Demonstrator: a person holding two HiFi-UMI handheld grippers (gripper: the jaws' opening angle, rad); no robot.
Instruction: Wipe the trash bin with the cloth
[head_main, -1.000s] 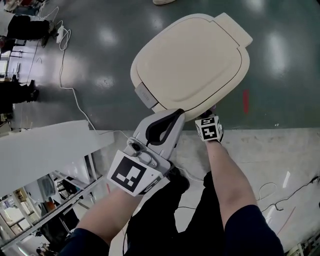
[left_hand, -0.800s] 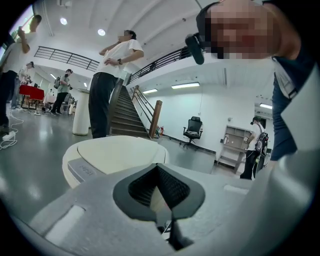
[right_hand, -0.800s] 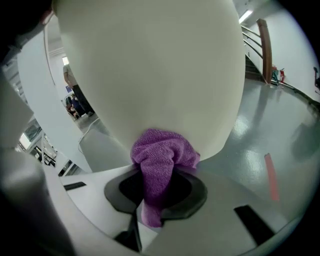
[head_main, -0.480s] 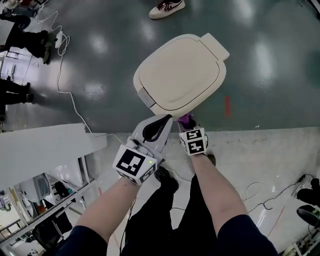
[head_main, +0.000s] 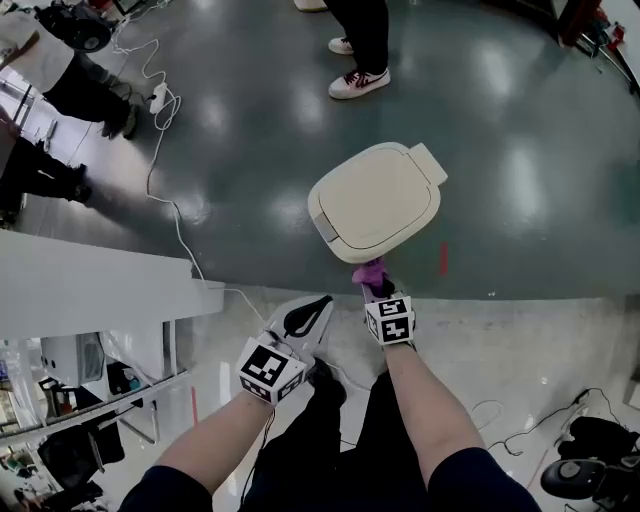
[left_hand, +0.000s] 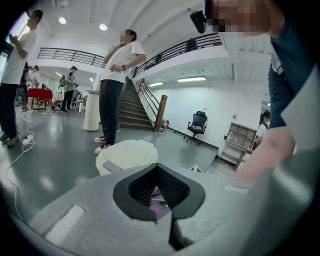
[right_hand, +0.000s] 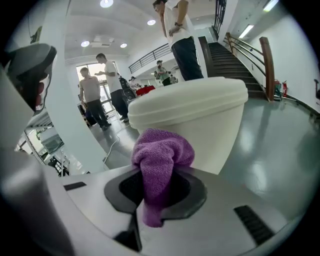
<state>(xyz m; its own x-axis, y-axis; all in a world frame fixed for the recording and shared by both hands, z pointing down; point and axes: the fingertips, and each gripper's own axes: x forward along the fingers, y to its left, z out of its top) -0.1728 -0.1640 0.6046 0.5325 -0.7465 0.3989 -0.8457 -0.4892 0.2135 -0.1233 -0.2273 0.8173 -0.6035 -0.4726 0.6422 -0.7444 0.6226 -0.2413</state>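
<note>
Lidded trash bin (head_main: 375, 200), cloth (head_main: 371, 272) nr it

Large lab hall: staircase (left_hand: 134, 107), mezzanine railing (left_hand: 65, 52), office chair (left_hand: 199, 125) (polished green floor (head_main: 520, 150)).

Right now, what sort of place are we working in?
Probably an open industrial or lab hall: a glossy grey floor, a staircase, a railed mezzanine overhead, and an office chair further back.

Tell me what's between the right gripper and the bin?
The purple cloth, pinched in the right gripper; the right gripper view shows it before the bin.
</note>
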